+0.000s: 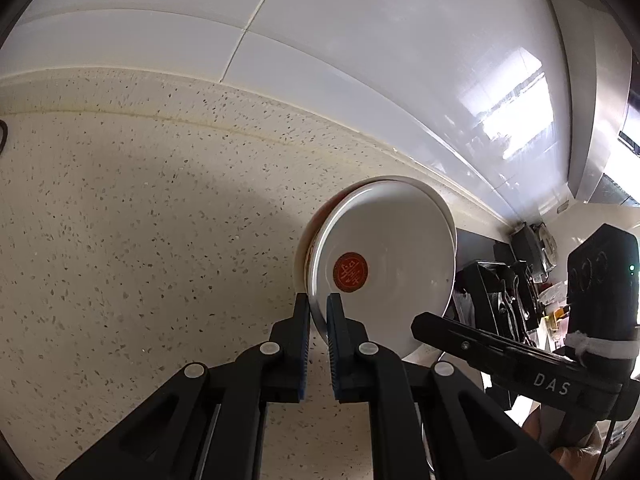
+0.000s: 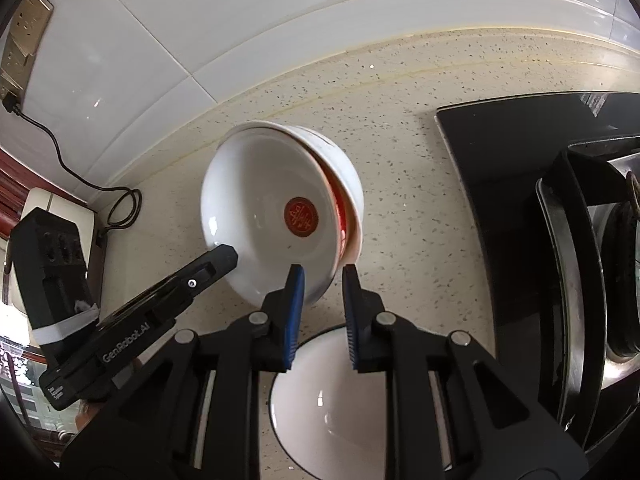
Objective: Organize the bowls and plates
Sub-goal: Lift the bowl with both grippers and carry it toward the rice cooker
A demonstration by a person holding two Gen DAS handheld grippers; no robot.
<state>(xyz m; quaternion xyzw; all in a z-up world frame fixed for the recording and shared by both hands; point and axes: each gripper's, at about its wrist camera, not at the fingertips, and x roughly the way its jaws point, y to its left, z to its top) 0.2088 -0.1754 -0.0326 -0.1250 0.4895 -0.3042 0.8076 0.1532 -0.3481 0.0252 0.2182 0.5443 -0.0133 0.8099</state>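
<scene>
Left tongs (image 1: 318, 316) and right tongs (image 2: 322, 280) clamp top bowl's (image 2: 260, 200) rim, 8 and 5 o'clock in right view; likely nesting into lower bowl (image 2: 348, 184), next needs levelling.

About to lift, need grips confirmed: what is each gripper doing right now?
Left gripper: closed on the emblem bowl at its rim.
Right gripper: closed on the same bowl's rim.

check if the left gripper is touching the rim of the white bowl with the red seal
Touching. The left wrist view shows the left gripper with both fingers closed on the near rim of the white bowl, the rim pinched between them.
</scene>
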